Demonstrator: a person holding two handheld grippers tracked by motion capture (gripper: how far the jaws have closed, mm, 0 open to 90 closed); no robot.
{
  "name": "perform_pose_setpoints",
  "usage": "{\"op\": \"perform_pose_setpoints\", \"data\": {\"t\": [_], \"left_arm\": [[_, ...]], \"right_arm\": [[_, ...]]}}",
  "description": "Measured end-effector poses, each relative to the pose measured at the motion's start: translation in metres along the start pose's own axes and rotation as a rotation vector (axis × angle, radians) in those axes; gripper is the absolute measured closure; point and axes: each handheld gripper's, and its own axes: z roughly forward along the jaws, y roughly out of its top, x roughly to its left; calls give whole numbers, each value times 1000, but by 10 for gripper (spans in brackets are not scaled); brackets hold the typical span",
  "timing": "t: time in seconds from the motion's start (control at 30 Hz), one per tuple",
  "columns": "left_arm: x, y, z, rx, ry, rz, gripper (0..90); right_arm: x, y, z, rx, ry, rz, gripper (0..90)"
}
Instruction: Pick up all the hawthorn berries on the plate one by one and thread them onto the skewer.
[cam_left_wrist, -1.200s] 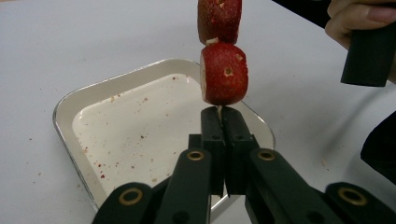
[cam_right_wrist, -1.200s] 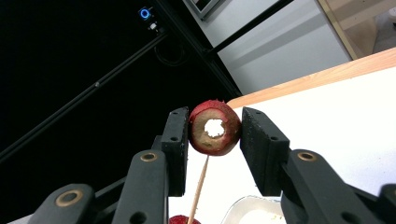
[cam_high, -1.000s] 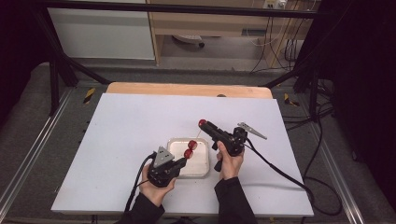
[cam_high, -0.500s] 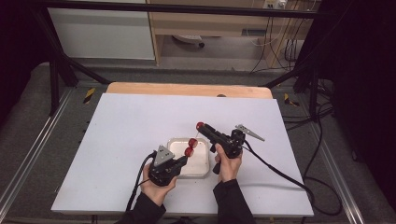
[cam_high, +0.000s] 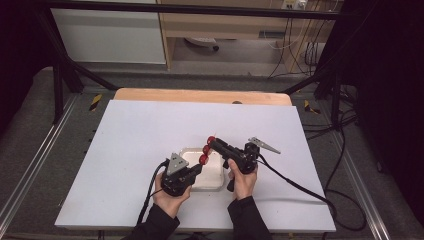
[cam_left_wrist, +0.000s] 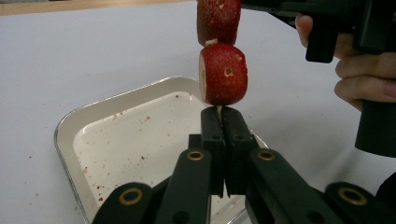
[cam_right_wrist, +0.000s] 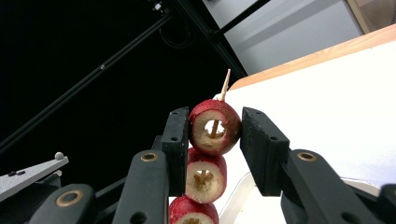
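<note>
Above the white tray (cam_high: 212, 176), the left gripper (cam_left_wrist: 223, 122) pinches the skewer stick (cam_left_wrist: 218, 109) with jaws fully closed. The right gripper (cam_right_wrist: 215, 130) clamps the top red fruit (cam_right_wrist: 215, 126), jaws partly open, holding the skewer up.

Counter (cam_high: 125, 150): white top, wooden far edge.
One white tray (cam_high: 212, 180) lies directly on it near the front, speckled inside with red crumbs.

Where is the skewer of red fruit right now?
In the high view the skewer of red fruit is held above the white tray near the table's middle, its lower stick end pinched by the left tongs, its top fruit between the right tongs.
</note>
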Motion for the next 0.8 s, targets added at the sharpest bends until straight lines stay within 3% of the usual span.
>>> {"op": "perform_pose_setpoints", "data": {"t": [0.1,0.3,0.57,0.8], "left_arm": [[1,-1,-1,-1,-1,5,885],[7,-5,-4,13,-2,3,885],[18,-10,-10,35,-6,11,884],[26,-10,-16,57,-24,15,884]], "right_arm": [[0,1,-1,4,-4,-17,618],[2,7,-8,44,-48,-93,446],[-3,10,-17,176,-99,-209,199],[-10,9,-29,303,-170,-334,78]]}}
